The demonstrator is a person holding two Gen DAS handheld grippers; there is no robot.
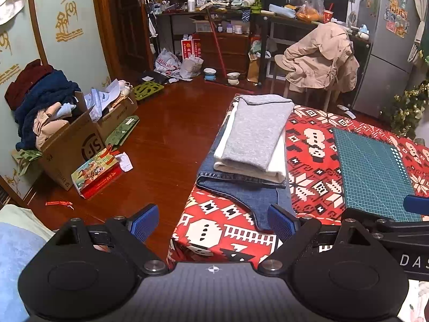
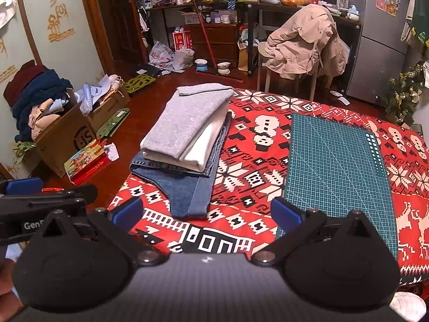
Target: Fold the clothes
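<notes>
Meanwhile, both grippers hover wide open and empty at the table's near edge: the left gripper (image 1: 213, 221) at 6 o'clock of the folded stack, the right gripper (image 2: 206, 212) beside it. Grey garment (image 2: 185, 123) tops cream garment (image 2: 207, 147) and jeans (image 2: 187, 187) on the red patterned cloth (image 2: 254, 145), a green cutting mat (image 2: 337, 166) at 3 o'clock.

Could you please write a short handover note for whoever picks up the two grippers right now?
Left gripper: open, empty, held off the near left edge of the table.
Right gripper: open, empty, held above the near edge of the table.
Things: a folded stack on the table's left side, jeans at the bottom, a white garment in the middle, a grey garment on top. The green cutting mat to the right is bare.
Done: three items folded and stacked.
Left: unfolded clothes appear heaped on the cardboard box on the floor.
</notes>
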